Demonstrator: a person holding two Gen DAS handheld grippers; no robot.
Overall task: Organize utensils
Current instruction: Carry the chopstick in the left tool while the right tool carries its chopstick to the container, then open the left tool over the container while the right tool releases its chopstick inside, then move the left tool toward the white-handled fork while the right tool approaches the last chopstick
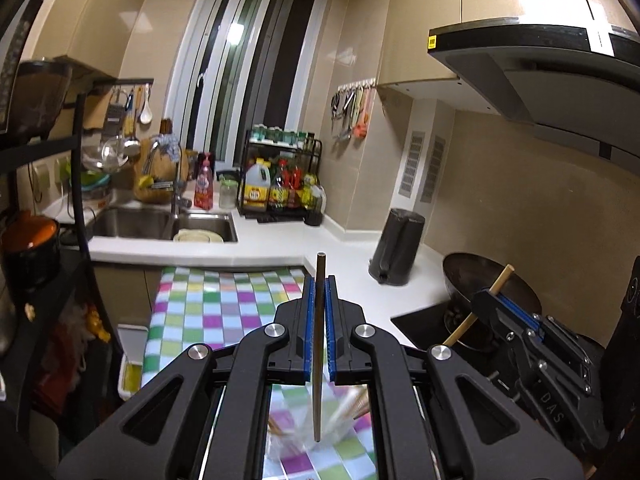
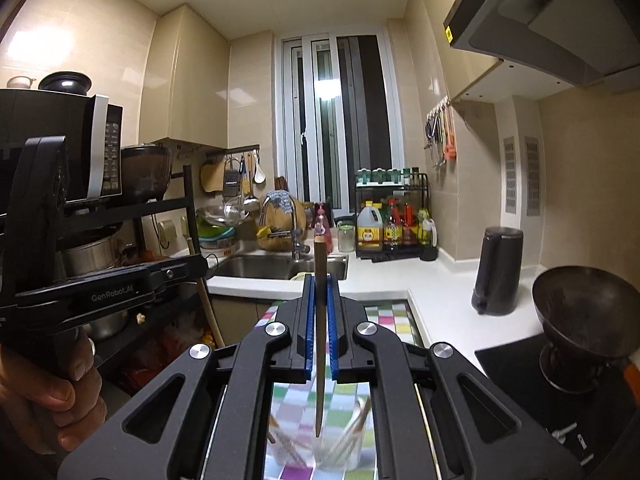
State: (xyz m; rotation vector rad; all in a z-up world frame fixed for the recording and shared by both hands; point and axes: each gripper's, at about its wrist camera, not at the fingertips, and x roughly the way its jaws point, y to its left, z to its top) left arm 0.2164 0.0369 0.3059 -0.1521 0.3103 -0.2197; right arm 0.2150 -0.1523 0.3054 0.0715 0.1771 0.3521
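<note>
My left gripper is shut on a dark chopstick that stands upright between the blue pads; its lower tip hangs over a clear cup holding several chopsticks. My right gripper is shut on another dark chopstick, also upright, its tip over a clear glass cup with several chopsticks inside. The right gripper also shows in the left wrist view, clamping a light wooden chopstick. The left gripper's body shows at the left of the right wrist view.
A checkered cloth covers the table below. A white counter holds a black kettle, a wok on the stove, a sink and a condiment rack. A black shelf stands left.
</note>
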